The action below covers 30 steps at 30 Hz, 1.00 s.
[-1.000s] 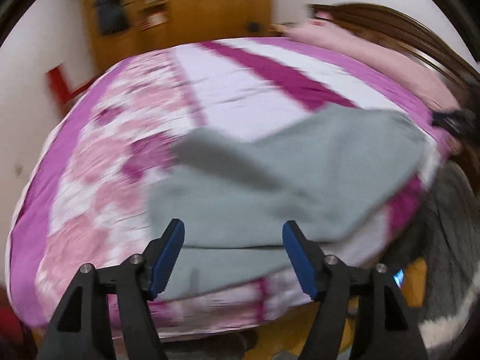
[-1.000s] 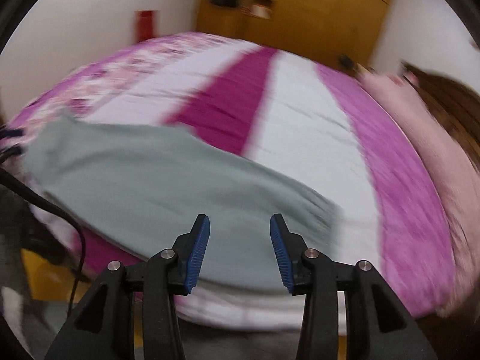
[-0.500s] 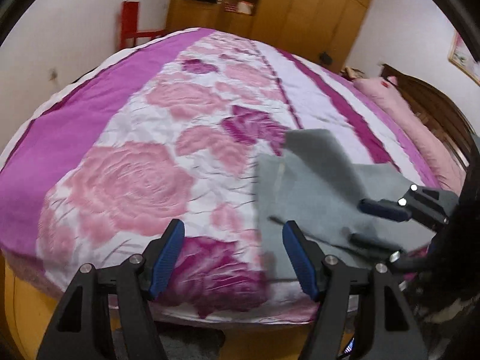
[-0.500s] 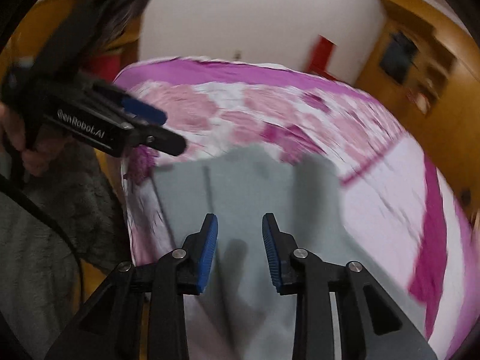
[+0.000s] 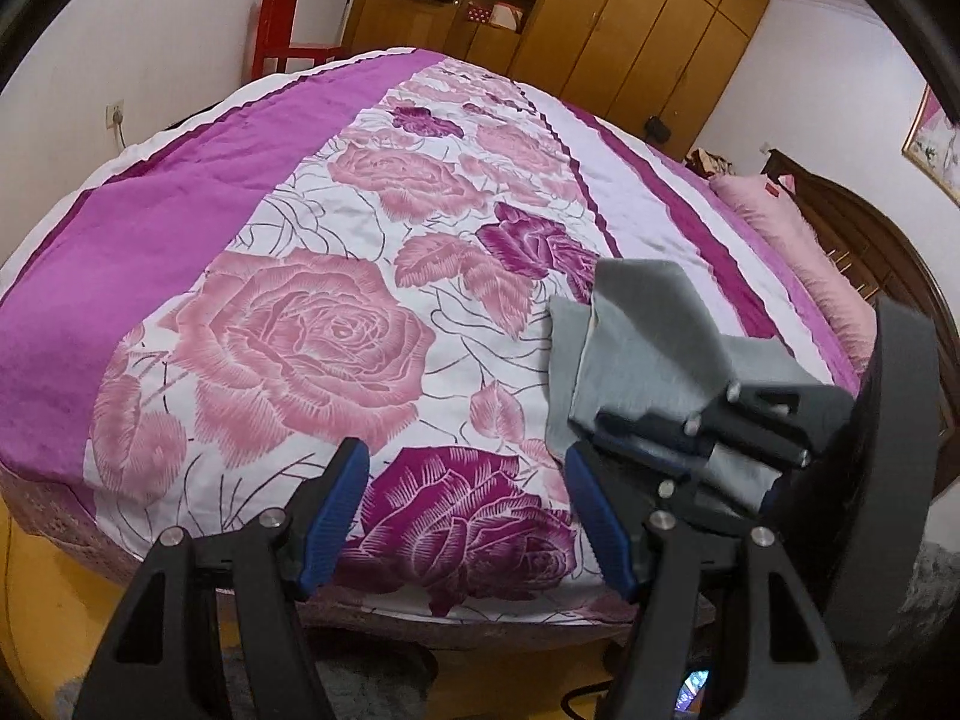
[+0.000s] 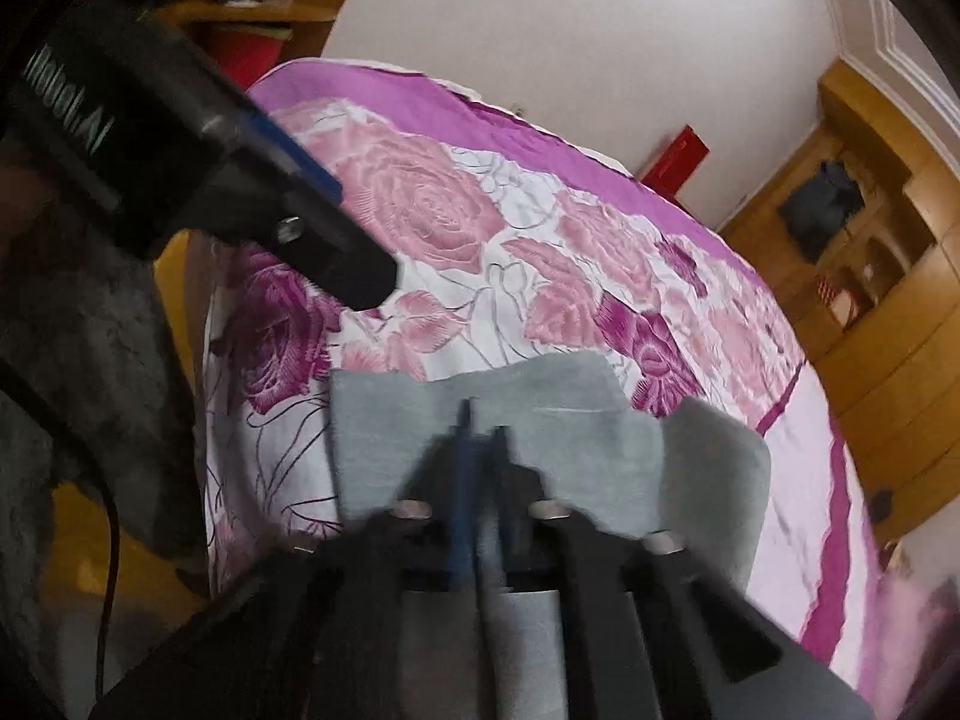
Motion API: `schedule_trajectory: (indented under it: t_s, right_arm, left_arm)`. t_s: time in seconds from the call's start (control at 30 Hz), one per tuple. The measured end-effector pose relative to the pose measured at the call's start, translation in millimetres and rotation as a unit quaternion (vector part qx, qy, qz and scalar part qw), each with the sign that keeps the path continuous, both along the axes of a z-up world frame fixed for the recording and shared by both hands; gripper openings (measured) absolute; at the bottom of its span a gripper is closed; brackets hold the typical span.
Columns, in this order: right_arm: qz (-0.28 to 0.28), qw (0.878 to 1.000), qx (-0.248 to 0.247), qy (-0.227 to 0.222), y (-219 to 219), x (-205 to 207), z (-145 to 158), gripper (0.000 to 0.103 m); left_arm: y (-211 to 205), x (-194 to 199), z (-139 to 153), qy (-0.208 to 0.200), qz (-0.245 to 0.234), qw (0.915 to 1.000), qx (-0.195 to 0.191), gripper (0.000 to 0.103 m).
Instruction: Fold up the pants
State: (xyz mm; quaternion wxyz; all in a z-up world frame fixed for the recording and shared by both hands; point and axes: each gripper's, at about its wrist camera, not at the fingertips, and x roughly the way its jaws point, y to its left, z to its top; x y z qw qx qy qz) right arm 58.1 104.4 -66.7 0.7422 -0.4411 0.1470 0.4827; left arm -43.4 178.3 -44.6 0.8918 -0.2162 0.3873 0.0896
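Grey pants (image 5: 636, 336) lie on the near right part of a bed with a pink and purple rose cover (image 5: 312, 324). My left gripper (image 5: 465, 516) is open and empty, over the bed's near edge, left of the pants. My right gripper (image 6: 480, 438) is shut on the near edge of the grey pants (image 6: 540, 438) and lifts a fold of the cloth. It also shows in the left wrist view (image 5: 636, 432), at the pants' near end. The left gripper's fingers (image 6: 336, 246) show at the upper left of the right wrist view.
A wooden wardrobe (image 5: 600, 18) stands behind the bed. A red chair (image 5: 282, 30) is at the far left. Pink pillows (image 5: 798, 246) and a dark headboard (image 5: 888, 252) are at the right. A grey fuzzy garment (image 6: 78, 360) is on the left.
My right gripper has closed on the pants' near edge and raised a fold. My left gripper has swung left, away from the pants, and stays open.
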Motion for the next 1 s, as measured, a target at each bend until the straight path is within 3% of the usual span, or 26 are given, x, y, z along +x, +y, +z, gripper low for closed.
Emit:
schedule_trajectory:
  t_s: [0.3,0.53,0.8,0.9,1.0]
  right_arm:
    - [0.043,0.999,0.027,-0.010,-14,-24,28,0.000]
    - [0.078,0.997,-0.005,-0.016,-12,-43,14,0.000]
    - [0.078,0.997,-0.004,-0.010,-9,-43,0,0.000]
    - [0.075,0.997,0.015,0.002,-10,-44,5,0.001]
    - [0.051,0.997,0.047,0.042,-25,-40,25,0.012]
  left_arm:
    - [2,0,1,-0.005,0.004,1.0000,-0.008,0.071]
    - [0,-2,1,-0.004,0.009,1.0000,-0.001,0.071]
    - [2,-2,0,-0.002,0.010,0.9999,-0.004,0.071]
    - [1,0,0,0.000,0.010,1.0000,0.000,0.071]
    - [-2,1,3,-0.003,0.009,0.9999,0.007,0.071]
